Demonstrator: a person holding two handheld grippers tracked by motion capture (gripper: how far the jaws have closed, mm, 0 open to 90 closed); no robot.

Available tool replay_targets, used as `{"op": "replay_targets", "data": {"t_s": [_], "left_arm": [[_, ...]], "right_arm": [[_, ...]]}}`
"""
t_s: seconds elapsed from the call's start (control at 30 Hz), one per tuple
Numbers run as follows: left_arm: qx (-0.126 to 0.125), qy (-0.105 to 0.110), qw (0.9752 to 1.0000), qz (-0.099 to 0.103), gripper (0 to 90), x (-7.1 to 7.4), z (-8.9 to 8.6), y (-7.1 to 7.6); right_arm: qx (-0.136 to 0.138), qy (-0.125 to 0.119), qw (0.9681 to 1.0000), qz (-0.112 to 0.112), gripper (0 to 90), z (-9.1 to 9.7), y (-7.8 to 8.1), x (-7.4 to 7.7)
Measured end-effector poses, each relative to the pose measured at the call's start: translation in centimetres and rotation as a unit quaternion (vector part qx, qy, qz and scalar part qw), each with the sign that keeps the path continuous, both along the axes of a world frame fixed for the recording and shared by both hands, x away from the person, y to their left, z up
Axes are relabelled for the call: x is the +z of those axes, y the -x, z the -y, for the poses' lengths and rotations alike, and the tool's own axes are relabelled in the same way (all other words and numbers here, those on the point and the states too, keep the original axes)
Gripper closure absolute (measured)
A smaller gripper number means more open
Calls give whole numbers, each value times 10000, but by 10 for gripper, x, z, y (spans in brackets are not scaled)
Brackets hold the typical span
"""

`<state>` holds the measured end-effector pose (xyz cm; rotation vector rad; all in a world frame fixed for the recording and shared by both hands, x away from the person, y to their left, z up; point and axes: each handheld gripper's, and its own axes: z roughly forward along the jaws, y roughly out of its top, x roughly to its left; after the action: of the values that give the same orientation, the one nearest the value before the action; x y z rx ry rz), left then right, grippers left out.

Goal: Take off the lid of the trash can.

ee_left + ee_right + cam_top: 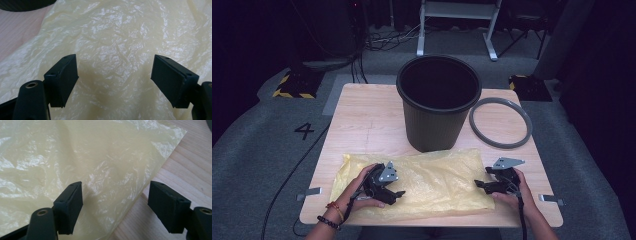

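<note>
A crinkled pale yellow plastic bag (432,175) lies flat across the front of the wooden table (362,115). My left gripper (398,195) hovers over the bag's left part, jaws wide apart. In the left gripper view the gripper (115,62) stands open over the yellow bag (112,37) with nothing between its pads. My right gripper (479,185) is at the bag's right edge. In the right gripper view it (115,186) is open too, one pad above the bag (62,152) and the other above bare wood (180,170).
A tall black ribbed bin (438,102) stands upright behind the bag, mid-table. A grey ring (500,122) lies flat to its right. Grey carpet surrounds the table, with a black cable (292,175) on the left. A white metal frame (457,25) stands at the back.
</note>
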<state>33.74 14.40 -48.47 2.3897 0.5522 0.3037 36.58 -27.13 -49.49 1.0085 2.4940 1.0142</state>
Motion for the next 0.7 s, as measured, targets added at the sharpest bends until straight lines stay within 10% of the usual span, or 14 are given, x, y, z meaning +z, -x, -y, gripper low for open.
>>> {"op": "replay_targets", "data": {"t_s": [0.17, 0.7], "left_arm": [[-93, -71, 9999, -84, 200, -6, 7, -1], [-30, 591, 9981, -151, 198, -19, -2, -1]], "right_arm": [[7, -41, 9999, 148, 313, -2, 0, -2], [585, -183, 9977, 284, 824, -9, 4, -2]]}}
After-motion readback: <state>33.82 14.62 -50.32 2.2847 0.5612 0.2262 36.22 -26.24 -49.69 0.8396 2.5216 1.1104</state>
